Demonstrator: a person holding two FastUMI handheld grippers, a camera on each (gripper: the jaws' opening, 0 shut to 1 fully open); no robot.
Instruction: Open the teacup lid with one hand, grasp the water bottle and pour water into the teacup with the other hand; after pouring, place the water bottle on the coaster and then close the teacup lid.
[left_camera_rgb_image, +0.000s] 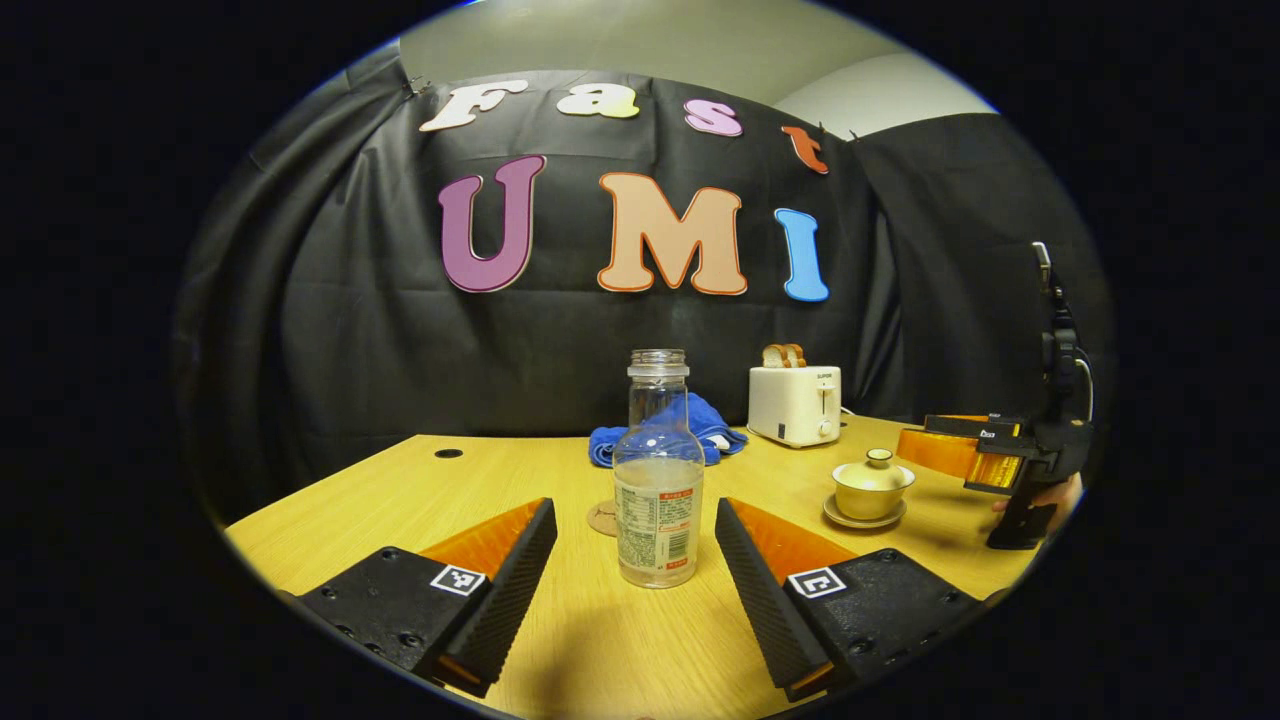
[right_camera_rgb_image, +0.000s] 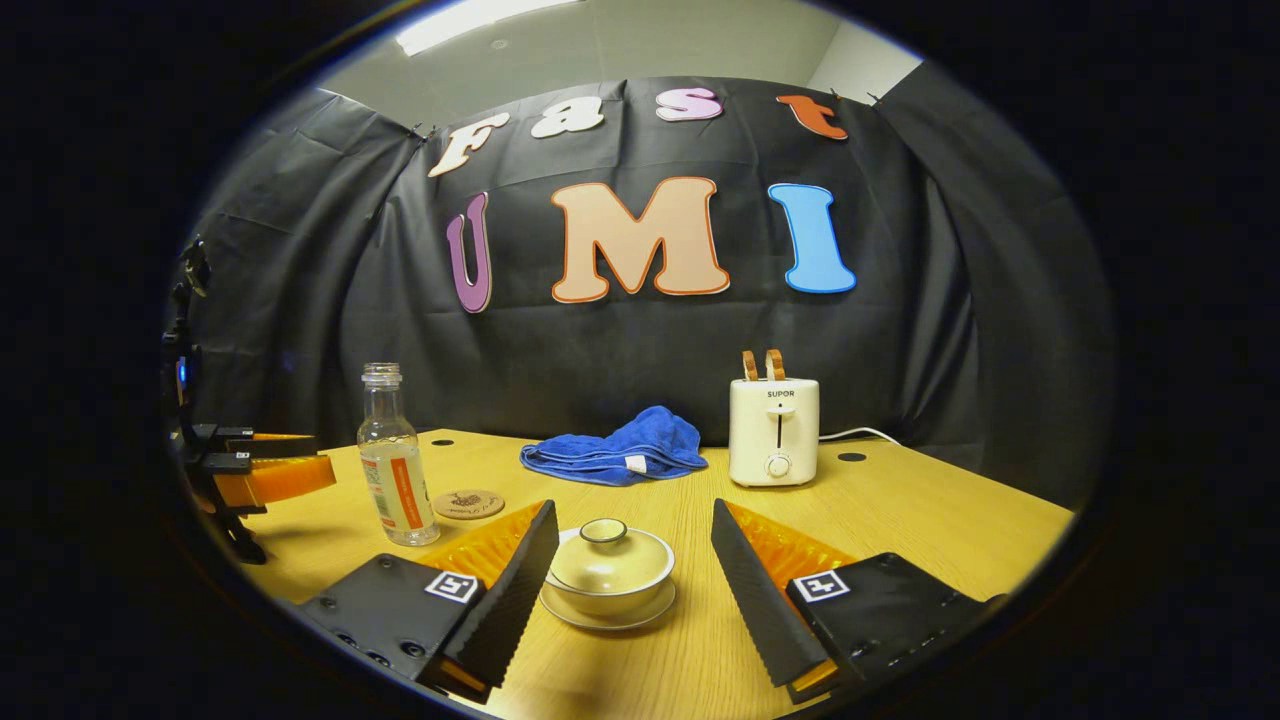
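A clear water bottle (left_camera_rgb_image: 657, 480) with no cap, partly filled, stands upright on the wooden table (left_camera_rgb_image: 600, 650). My left gripper (left_camera_rgb_image: 636, 545) is open, its fingers on either side of the bottle without touching it. Just behind the bottle lies a round cork coaster (left_camera_rgb_image: 602, 518). A cream teacup (right_camera_rgb_image: 607, 575) with its lid on rests on a saucer, and my right gripper (right_camera_rgb_image: 633, 560) is open around it, the left finger close to the cup. In the right gripper view the bottle (right_camera_rgb_image: 393, 462) and coaster (right_camera_rgb_image: 468, 503) stand at the left.
A blue cloth (right_camera_rgb_image: 615, 450) lies at the back of the table. A white toaster (right_camera_rgb_image: 773, 430) with bread slices stands beside it. The right gripper, held by a hand, appears at far right in the left gripper view (left_camera_rgb_image: 975, 450). The left gripper appears at far left in the right gripper view (right_camera_rgb_image: 265, 465).
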